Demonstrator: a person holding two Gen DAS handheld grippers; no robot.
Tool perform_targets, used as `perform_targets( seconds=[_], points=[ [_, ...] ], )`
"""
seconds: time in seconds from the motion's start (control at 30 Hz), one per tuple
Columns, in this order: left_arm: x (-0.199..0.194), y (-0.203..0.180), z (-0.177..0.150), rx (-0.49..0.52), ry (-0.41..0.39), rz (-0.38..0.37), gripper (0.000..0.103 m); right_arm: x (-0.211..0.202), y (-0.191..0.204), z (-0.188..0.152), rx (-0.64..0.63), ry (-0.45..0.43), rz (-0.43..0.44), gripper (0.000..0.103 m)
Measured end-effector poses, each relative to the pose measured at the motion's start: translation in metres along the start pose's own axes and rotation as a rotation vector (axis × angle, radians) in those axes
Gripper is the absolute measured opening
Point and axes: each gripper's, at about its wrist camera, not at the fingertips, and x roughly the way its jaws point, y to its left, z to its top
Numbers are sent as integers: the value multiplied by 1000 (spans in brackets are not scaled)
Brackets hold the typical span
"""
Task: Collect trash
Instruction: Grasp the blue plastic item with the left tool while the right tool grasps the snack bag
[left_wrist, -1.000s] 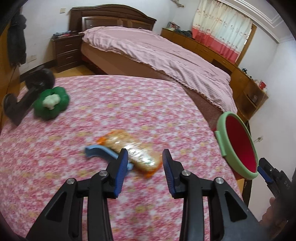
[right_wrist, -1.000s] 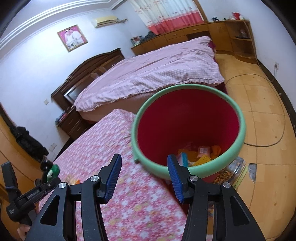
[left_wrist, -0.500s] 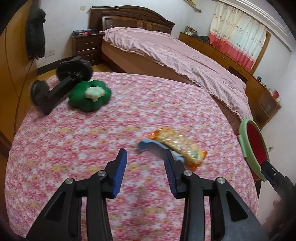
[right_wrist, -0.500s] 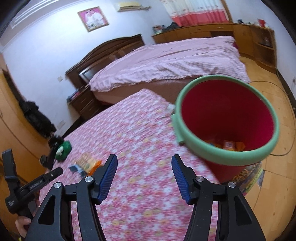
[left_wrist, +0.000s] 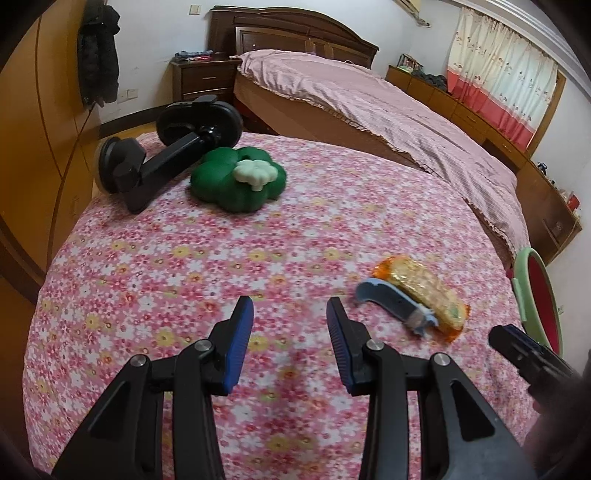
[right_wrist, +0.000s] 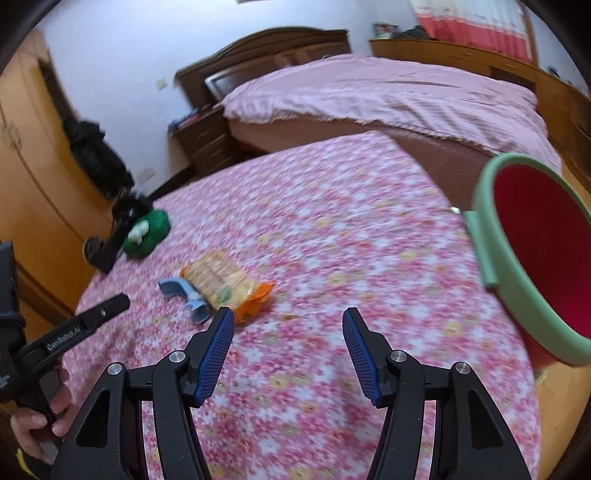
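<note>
An orange snack wrapper (left_wrist: 424, 291) lies on the pink floral tablecloth, with a light-blue curved plastic piece (left_wrist: 391, 301) against it. Both also show in the right wrist view: the wrapper (right_wrist: 225, 282) and the blue piece (right_wrist: 184, 293). My left gripper (left_wrist: 290, 328) is open and empty, above the cloth left of them. My right gripper (right_wrist: 288, 339) is open and empty, just near-right of the wrapper. The red bin with a green rim (right_wrist: 532, 251) stands at the table's right edge; it also shows in the left wrist view (left_wrist: 539, 295).
A green flower-shaped cushion (left_wrist: 240, 179) and a black phone mount (left_wrist: 166, 147) lie at the table's far left. A bed (left_wrist: 369, 107) stands beyond the table. A wooden wardrobe (right_wrist: 33, 166) is on the left.
My left gripper has swung left and back, off the wrapper. My right gripper has swung left from above the bin to face the table and the wrapper. Both stayed open.
</note>
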Motion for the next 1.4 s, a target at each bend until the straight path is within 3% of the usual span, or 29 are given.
perform_targets(
  seconds=[0.23,0.63,0.73,0.87,1.13,1.4],
  points=[
    [7,7,-1,-17,17,-6,41,35,24,8,-127,61,-12,62],
    [12,11,-3,-23,26,-13,41,61,37,18,-167,77,18,62],
    [11,11,-3,-21,24,-13,41,62,43,16,-195,68,2,50],
    [9,8,-4,-18,26,-18,41,58,38,14,-164,65,19,41],
    [6,-11,-5,12,33,-52,41,26,16,9,-56,0,22,40],
    [11,-45,-2,47,61,-118,41,-14,-18,0,68,-88,-27,40]
  ],
)
